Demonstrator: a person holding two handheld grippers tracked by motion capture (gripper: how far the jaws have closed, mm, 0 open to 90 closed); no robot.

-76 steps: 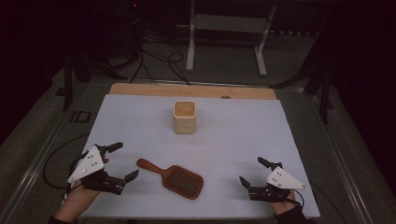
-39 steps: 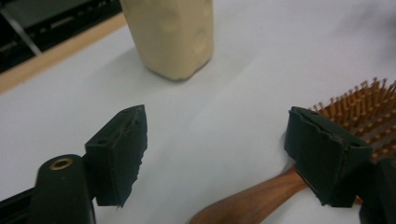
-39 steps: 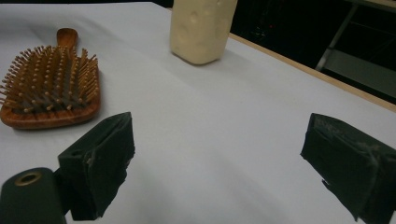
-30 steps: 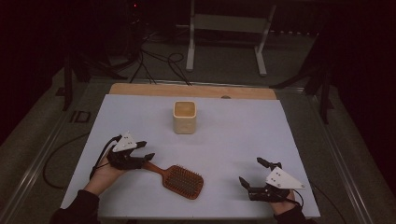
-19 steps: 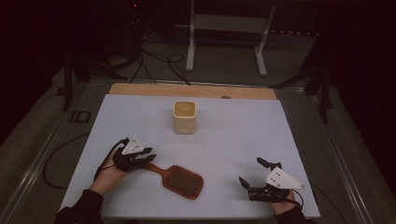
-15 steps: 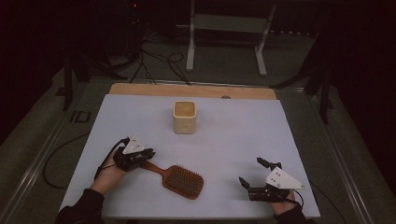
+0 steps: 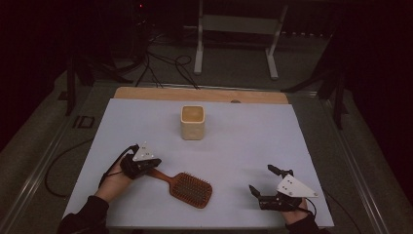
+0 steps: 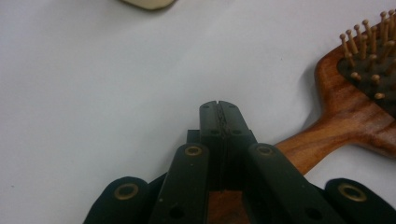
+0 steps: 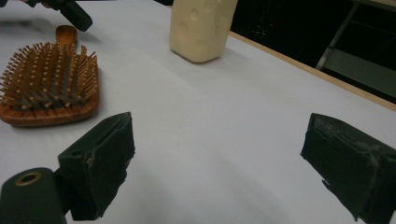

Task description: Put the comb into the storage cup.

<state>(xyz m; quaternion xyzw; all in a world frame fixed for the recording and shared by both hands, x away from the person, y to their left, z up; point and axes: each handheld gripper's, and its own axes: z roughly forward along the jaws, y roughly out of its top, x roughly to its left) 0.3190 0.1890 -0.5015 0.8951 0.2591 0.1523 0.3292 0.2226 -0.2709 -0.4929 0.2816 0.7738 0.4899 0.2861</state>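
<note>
Wooden hairbrush (image 7: 182, 185) lies on the white table (image 7: 253, 141) near my edge, bristles up, and my left gripper (image 7: 141, 164) has just closed on its handle end. My right gripper (image 7: 269, 186) rests well apart, jaws wide. Gripped so far back, the heavy head could swing or slip free when I lift.

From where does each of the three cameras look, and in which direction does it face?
High view: above the person's side, facing forward and down on the white table; both forearms, the left tool and the right tool show.
Left gripper view: rides on the left tool, looking along its closed jaws clamped on the wooden hairbrush handle.
Right gripper view: rides on the right tool, looking low across the table between open jaws.
Shared: all three show the hairbrush and the cream cup.
</note>
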